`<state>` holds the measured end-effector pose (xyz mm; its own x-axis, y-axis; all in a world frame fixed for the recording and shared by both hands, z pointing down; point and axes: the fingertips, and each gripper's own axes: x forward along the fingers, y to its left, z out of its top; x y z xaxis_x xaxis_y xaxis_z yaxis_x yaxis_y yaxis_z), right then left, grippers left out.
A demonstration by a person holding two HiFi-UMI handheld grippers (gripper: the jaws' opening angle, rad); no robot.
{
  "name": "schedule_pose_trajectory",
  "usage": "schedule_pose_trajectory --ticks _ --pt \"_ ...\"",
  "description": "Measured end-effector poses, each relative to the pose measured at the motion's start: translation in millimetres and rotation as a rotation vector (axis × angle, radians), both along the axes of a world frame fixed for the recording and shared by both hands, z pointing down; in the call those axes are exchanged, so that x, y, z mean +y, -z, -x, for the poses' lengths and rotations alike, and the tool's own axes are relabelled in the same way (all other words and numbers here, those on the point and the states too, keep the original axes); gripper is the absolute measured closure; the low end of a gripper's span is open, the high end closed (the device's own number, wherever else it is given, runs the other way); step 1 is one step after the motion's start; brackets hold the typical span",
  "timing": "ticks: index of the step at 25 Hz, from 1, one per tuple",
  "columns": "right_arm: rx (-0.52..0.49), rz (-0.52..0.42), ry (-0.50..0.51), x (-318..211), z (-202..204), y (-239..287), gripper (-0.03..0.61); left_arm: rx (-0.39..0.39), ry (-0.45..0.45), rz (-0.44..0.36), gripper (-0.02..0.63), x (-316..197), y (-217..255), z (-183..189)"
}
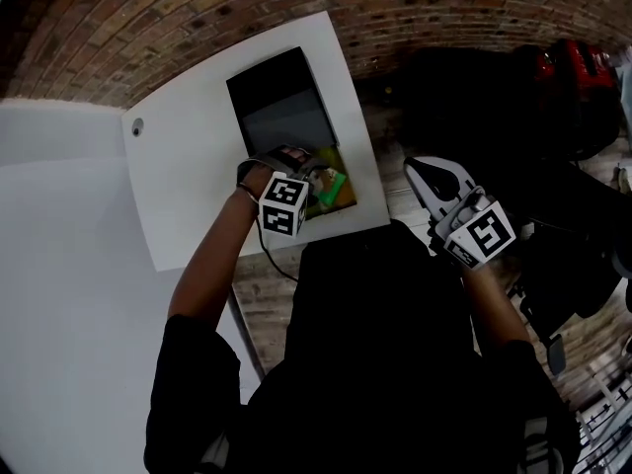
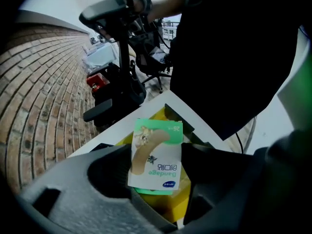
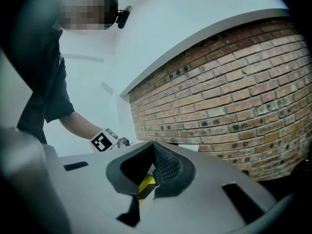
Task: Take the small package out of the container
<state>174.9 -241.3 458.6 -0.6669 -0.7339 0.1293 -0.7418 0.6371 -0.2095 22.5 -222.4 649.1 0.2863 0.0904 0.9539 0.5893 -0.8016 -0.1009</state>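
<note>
Package, small [image 2: 156,155]: held upright between the fingers [image 2: 105,177] of the left gripper [image 2: 158,182], which are clamped on its lower part. Its upper half stands clear above them, directly over the yellow container [image 2: 178,206]. From the head view the same package [image 1: 332,180] shows as a green patch at the tip of the left gripper [image 1: 314,172], above the container [image 1: 343,198] at the near edge of the white bench [image 1: 188,186], just below a flat black tray [image 1: 281,107]. Left arm: bare forearm [image 1: 212,265] reaches forward and inward over the bench, with the marker cube [image 1: 283,205] facing up. Right gripper [image 1: 427,181]: held off the bench to the right, over the brick floor [image 1: 197,18], with its marker cube [image 1: 489,233] near the person's body. The fingers [image 3: 168,167] are together with nothing between them in the right gripper view. Appearance of package: thin flat rectangular packet, white face with green bands at top and bottom, printed with a tan adhesive strip bearing small cartoon figures. The word "Bandage" reads upside down from the left gripper view, above a blue oval mark.
</note>
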Motion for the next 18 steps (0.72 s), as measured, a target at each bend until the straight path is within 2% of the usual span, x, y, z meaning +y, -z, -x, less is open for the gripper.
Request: schedule_pose_trajectory --ticks 8,14,18 --pt "0.006 -0.031 0.006 -3.9 4.6 14.3 0.572 0.228 0.252 0.104 0.285 -2.3 45.8 -4.1" --pt "0.009 -0.050 0.022 -6.3 7.7 21.0 0.572 0.374 0.411 0.143 0.285 -8.5 76.8 2.4" --pt "0.015 -0.058 0.041 -4.6 11.6 24.0 0.572 0.515 0.517 0.186 0.285 -9.8 107.9 1.6"
